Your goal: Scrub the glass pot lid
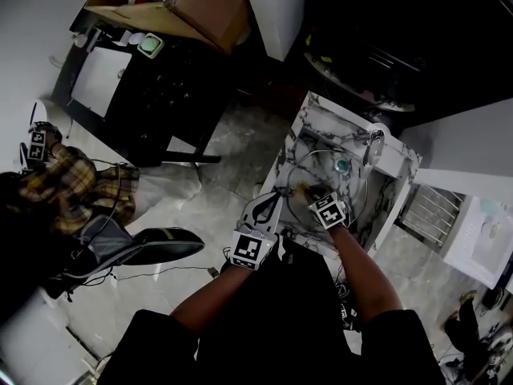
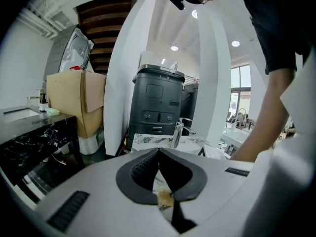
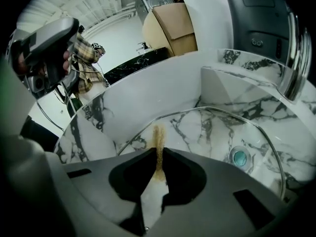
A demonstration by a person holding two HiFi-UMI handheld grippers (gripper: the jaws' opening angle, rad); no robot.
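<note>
The glass pot lid (image 1: 358,184) leans inside the marble sink (image 1: 298,131), over the green drain (image 1: 343,165). In the right gripper view the glass pot lid's rim (image 3: 212,110) arcs across the basin. My right gripper (image 1: 308,191) is shut on a thin tan scrub pad (image 3: 158,137), which is pressed on the glass near the lid's left side. My left gripper (image 1: 277,197) sits at the sink's front left, shut at the lid's left rim. In its own view the left gripper (image 2: 158,151) has its tips together, and a tan scrap (image 2: 165,197) shows in the gap behind them.
A chrome faucet (image 1: 375,143) stands at the sink's far right corner. A black marble counter (image 1: 152,87) and a cardboard box (image 1: 168,2) lie to the left. A person in a plaid shirt (image 1: 72,187) sits at the left. A dark bin (image 2: 158,102) stands beyond the sink.
</note>
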